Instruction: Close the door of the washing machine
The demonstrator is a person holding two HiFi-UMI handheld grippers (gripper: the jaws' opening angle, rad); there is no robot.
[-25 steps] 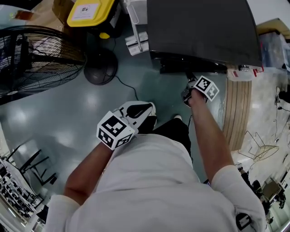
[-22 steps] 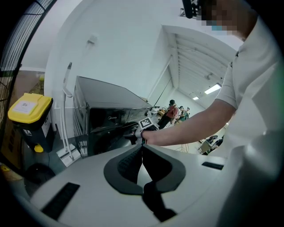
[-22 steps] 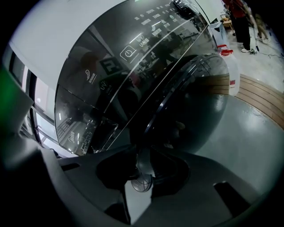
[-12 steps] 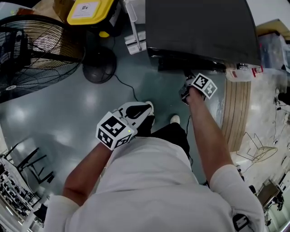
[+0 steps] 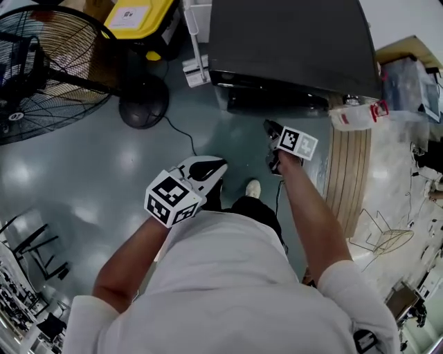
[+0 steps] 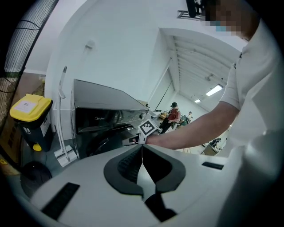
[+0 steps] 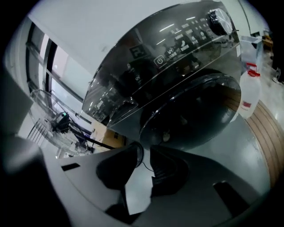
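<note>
The dark washing machine (image 5: 291,41) stands at the top of the head view. In the right gripper view its round dark door (image 7: 191,111) lies flush against the front, below the control panel (image 7: 191,40). My right gripper (image 5: 272,138) hangs a short way in front of the machine and touches nothing. Its jaws (image 7: 145,153) are closing, with a gap and only floor between them. My left gripper (image 5: 208,168) hovers over the floor close to the person's body, far from the door. Its pads (image 6: 142,148) meet with nothing between them.
A large floor fan (image 5: 41,69) with a round base (image 5: 143,101) stands at the left, beside a yellow-lidded bin (image 5: 135,17). A white bottle with a red cap (image 5: 356,114) and a wooden slatted platform (image 5: 346,173) lie right of the machine. Metal racks (image 5: 21,304) stand at lower left.
My right gripper has drawn back from the machine's front towards the person, rising slightly and rolling. The left gripper has drifted a little sideways and stays shut.
</note>
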